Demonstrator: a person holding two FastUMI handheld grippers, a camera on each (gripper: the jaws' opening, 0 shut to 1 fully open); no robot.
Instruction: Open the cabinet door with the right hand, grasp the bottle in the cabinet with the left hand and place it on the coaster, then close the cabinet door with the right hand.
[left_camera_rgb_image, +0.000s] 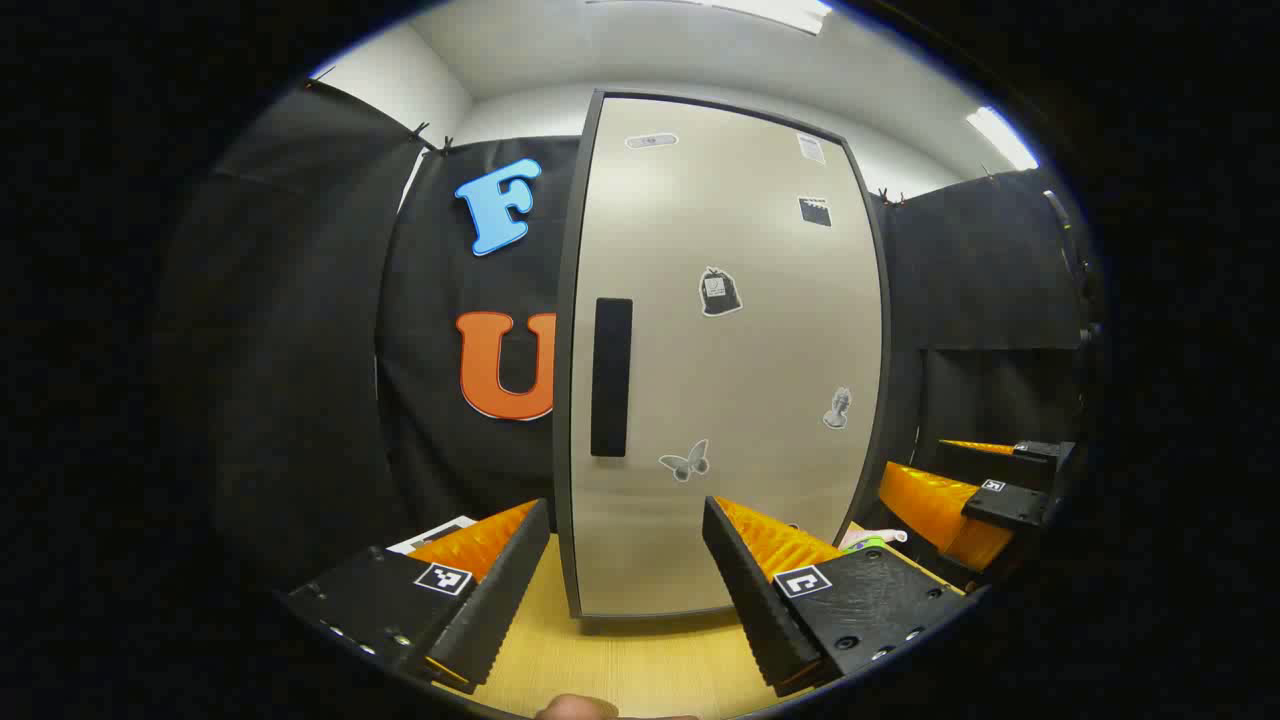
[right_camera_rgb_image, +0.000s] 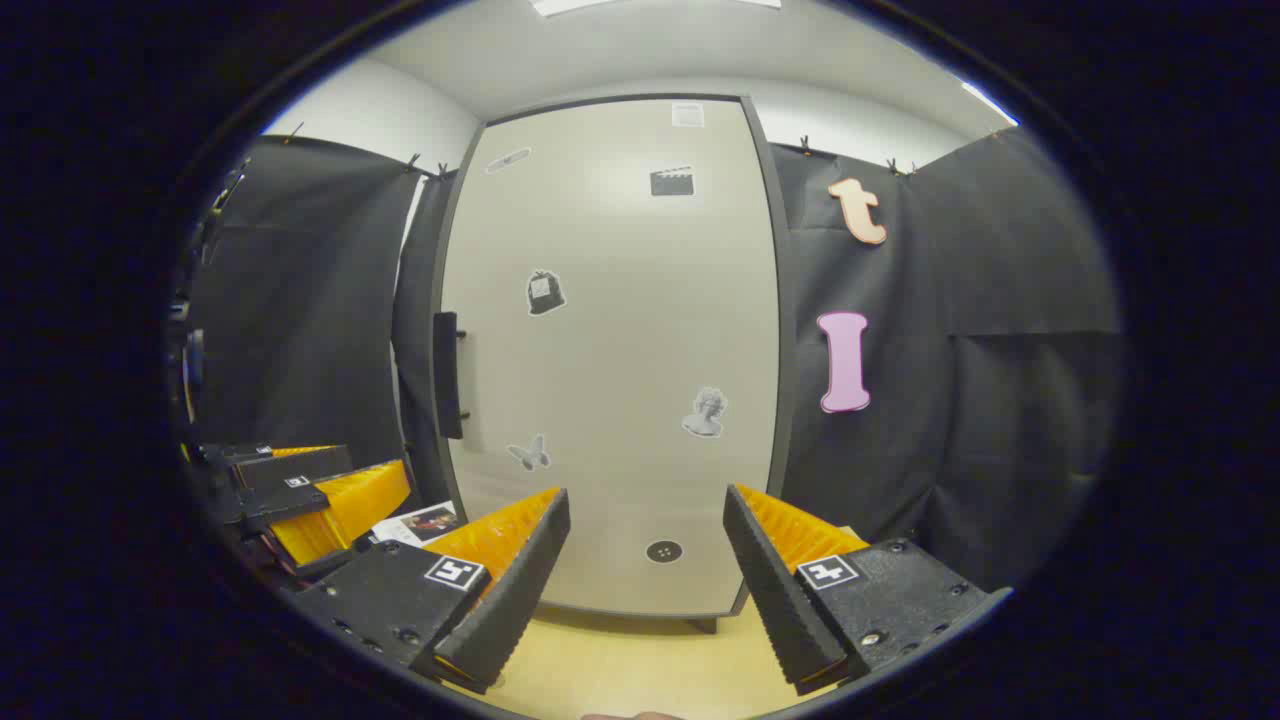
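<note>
The cabinet (left_camera_rgb_image: 740, 360) stands right in front of me on the wooden table, its beige door with stickers shut. A black vertical handle (left_camera_rgb_image: 611, 377) sits near the door's left edge. In the right gripper view the same door (right_camera_rgb_image: 610, 350) fills the middle, and its handle (right_camera_rgb_image: 446, 375) juts out at the left edge. My left gripper (left_camera_rgb_image: 625, 560) is open and empty, close to the door's lower part. My right gripper (right_camera_rgb_image: 645, 560) is open and empty too, a little back from the door. The shut door hides whatever is inside the cabinet.
The right gripper (left_camera_rgb_image: 960, 500) shows at the right of the left gripper view, the left gripper (right_camera_rgb_image: 300, 490) at the left of the right gripper view. A printed card (right_camera_rgb_image: 420, 522) lies left of the cabinet. A small pink and green item (left_camera_rgb_image: 872, 540) peeks out at its right.
</note>
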